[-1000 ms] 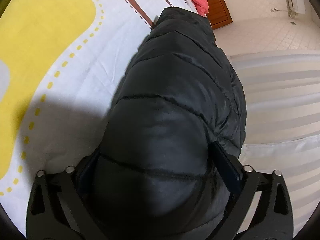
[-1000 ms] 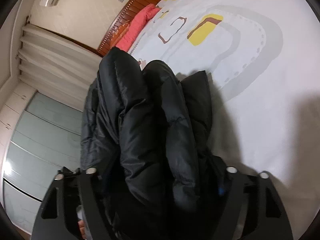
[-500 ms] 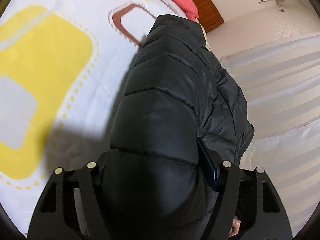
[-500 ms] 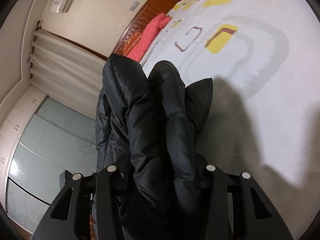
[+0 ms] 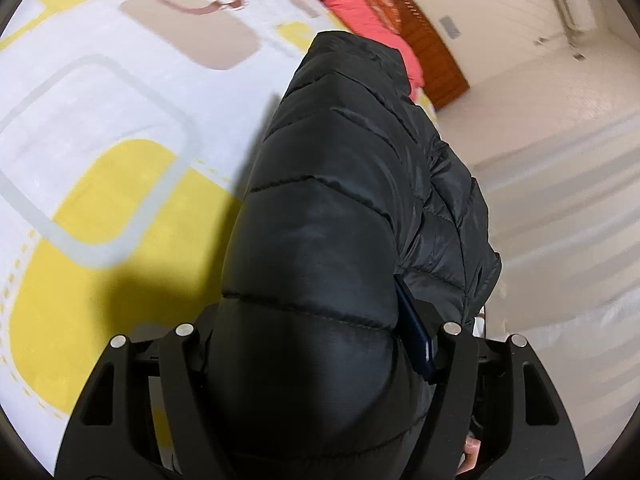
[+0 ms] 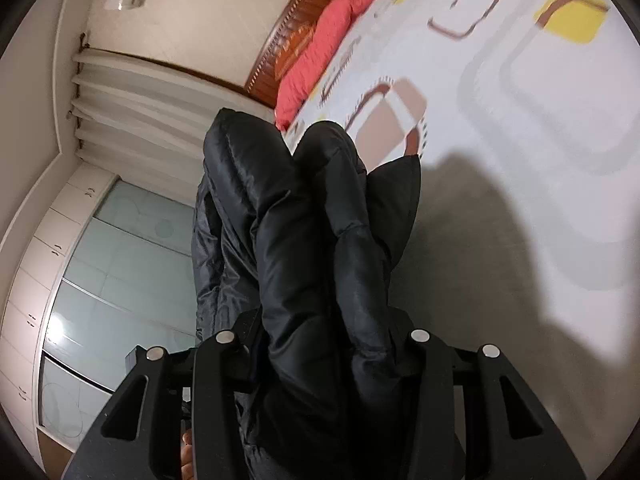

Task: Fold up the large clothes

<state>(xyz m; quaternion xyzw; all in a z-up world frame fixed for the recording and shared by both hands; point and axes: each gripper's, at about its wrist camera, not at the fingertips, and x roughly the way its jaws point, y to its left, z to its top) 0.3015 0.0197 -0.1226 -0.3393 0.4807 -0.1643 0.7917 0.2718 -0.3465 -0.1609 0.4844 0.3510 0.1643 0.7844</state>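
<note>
- left gripper (image 5: 316,356) clamped on a fat fold of the black puffer jacket (image 5: 340,200)
- right gripper (image 6: 320,356) pinching its bunched folds (image 6: 304,240)
- jacket hangs above the patterned bedsheet (image 5: 100,120)

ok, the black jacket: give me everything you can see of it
The jacket is a black quilted puffer with a slightly shiny shell, stitched into puffy horizontal sections. It is bunched into thick folds and held over the bed; whether any of it touches the bed cannot be seen. The left gripper is clamped on one wide padded bulge, the right gripper on several gathered folds. Both closed onto it within the last second. A flat flap sticks out beside the folds in the right view.
</note>
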